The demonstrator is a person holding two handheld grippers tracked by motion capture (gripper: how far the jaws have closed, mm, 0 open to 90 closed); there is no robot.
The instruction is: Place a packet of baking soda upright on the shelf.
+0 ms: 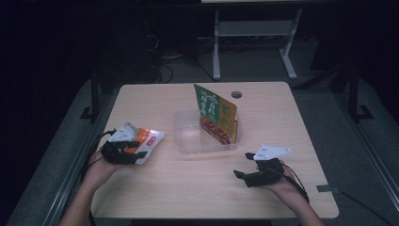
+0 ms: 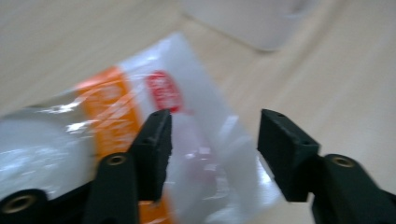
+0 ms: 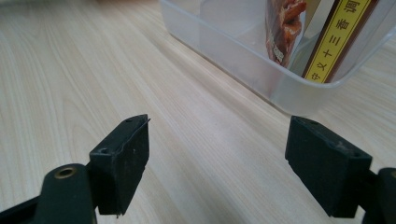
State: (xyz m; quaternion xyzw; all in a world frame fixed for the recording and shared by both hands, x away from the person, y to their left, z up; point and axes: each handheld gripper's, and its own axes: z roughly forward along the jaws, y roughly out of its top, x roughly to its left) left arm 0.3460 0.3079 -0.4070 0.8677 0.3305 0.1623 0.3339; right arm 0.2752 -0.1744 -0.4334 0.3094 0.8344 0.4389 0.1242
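We risk the white and orange packet (image 2: 140,140) slipping from our left gripper (image 2: 212,140), whose half-closed jaws aren't yet pinching its slick film.

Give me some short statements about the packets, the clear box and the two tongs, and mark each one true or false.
1. The green packet stands inside the clear plastic box. True.
2. The white and orange packet lies in the box. False: it is on the wooden table, at the left tongs.
3. The right tongs hold a packet. False: their jaws are open over bare table.
4. The box sits between the two tongs in the high view. True.
5. The table top is black. False: it is light wood.
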